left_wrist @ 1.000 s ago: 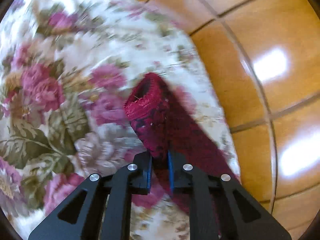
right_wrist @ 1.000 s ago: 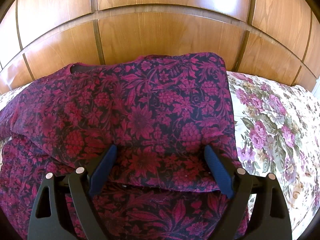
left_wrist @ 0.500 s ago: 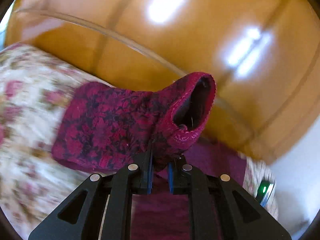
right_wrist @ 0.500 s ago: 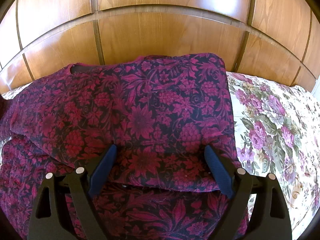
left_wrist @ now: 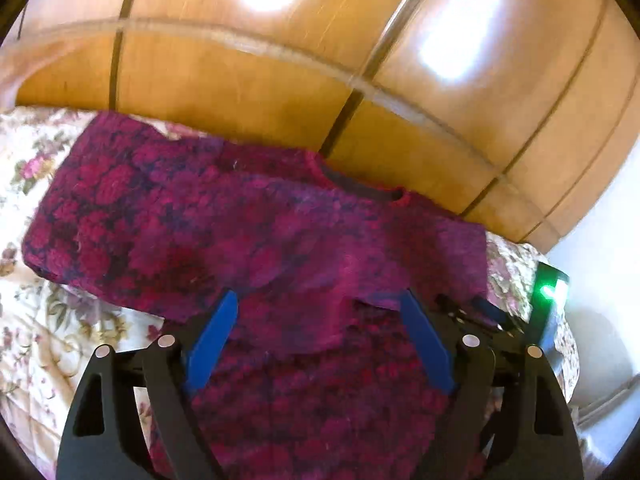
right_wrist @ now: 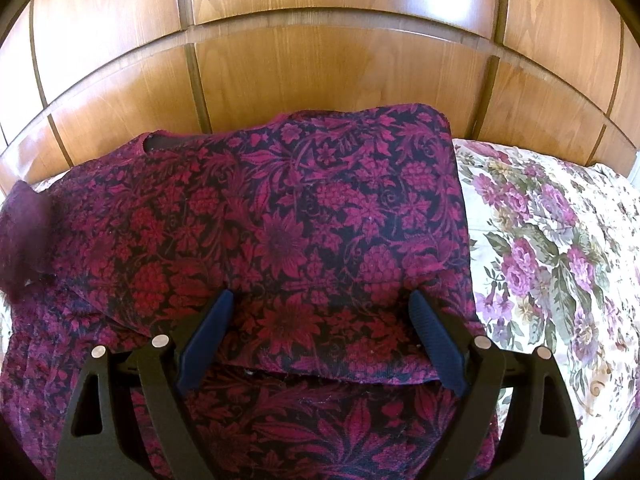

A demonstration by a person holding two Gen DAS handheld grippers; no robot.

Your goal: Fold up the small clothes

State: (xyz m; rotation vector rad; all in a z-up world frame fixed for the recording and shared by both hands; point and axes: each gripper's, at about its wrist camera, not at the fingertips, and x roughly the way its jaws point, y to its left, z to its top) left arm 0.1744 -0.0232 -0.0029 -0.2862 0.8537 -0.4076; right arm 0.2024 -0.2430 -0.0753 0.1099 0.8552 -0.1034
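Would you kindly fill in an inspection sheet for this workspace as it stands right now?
Surface: floral quilt on a bed, bare to the right of the garment.
Job's things: crimson floral sweater, lying on the quilt with neckline toward the headboard; both sleeves folded across the body, one lower layer showing beneath.
Clutter: nothing seen.
Grippers: left gripper open, jaws have just been opening, nothing pinched between them, sweater beneath; right gripper open, above the folded sleeve.
Cables: nothing seen.
Surroundings: wooden panelled headboard behind the bed; white wall at right; a device with a green light, blurred, at the bed's edge.
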